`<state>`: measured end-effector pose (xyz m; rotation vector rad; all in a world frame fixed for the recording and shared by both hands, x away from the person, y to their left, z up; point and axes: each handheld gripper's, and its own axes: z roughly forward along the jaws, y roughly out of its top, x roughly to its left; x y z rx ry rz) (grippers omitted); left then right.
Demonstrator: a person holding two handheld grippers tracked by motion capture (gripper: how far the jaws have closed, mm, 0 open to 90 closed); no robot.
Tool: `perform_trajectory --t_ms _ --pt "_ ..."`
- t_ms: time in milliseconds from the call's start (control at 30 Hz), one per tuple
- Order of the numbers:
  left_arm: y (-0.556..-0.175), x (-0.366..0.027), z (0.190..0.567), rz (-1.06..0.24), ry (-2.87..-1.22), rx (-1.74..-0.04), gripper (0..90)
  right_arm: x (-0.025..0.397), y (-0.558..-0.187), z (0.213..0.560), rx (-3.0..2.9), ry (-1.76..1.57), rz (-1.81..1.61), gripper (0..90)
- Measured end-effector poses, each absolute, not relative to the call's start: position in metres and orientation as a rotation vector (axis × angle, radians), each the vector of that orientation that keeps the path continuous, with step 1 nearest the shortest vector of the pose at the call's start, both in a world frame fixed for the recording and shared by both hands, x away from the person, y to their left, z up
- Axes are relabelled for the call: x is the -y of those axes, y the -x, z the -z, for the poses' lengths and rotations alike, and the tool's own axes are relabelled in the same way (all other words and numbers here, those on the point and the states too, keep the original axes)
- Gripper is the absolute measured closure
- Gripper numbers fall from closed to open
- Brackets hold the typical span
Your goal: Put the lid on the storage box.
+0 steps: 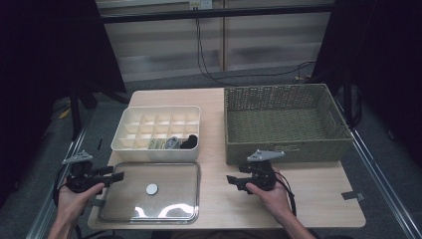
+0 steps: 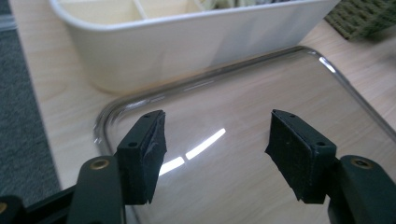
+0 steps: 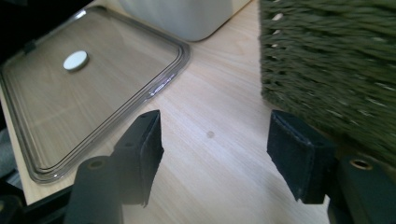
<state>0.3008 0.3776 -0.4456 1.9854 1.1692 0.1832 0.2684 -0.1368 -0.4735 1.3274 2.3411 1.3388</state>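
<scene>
Hovering my left gripper (image 1: 118, 176) at the clear lid's (image 1: 164, 196) left edge, jaws spread wide and empty — the lid lies flat on the table (image 1: 308, 194), just in front of the white divided box (image 1: 149, 148). My right gripper (image 1: 231, 179) hangs open too, beside the wicker basket (image 1: 288, 144).

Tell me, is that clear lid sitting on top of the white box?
No, the clear lid lies flat on the table, in front of the open white box.

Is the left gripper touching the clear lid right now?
Cannot tell. The left gripper view shows the left gripper with open jaws over the clear lid, but neither contact nor gap shows plainly.
</scene>
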Motion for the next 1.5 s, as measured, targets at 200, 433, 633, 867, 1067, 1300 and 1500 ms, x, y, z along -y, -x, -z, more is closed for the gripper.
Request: perform_trajectory --t_ms 200,433,633,867,1067,1300,1500 --pt "-0.297 -0.389 0.454 -0.183 -1.989 -1.208 40.2 0.119 -0.275 0.473 -2.389 -1.316 -1.323 34.2" --pt "-0.291 -0.409 0.464 -0.173 -1.984 -1.257 42.4 0.091 -0.283 0.476 -2.464 -1.301 -1.323 30.8" --pt "-0.287 -0.415 0.475 -0.151 -1.999 -1.281 44.5 0.078 -0.29 0.479 -2.483 -1.312 -1.311 32.9" --pt "-0.287 -0.417 0.481 -0.132 -2.009 -1.288 48.1 0.063 -0.295 0.486 -2.521 -1.303 -1.291 43.7" --pt "-0.291 -0.412 0.483 -0.138 -2.054 -1.278 53.1 0.052 -0.301 0.492 -2.534 -1.329 -1.253 49.9" --pt "-0.293 -0.405 0.486 -0.158 -2.082 -1.277 54.0 0.048 -0.307 0.497 -2.536 -1.356 -1.274 56.9" --pt "-0.294 -0.406 0.487 -0.156 -2.077 -1.278 54.6 0.045 -0.308 0.5 -2.543 -1.379 -1.27 62.1"
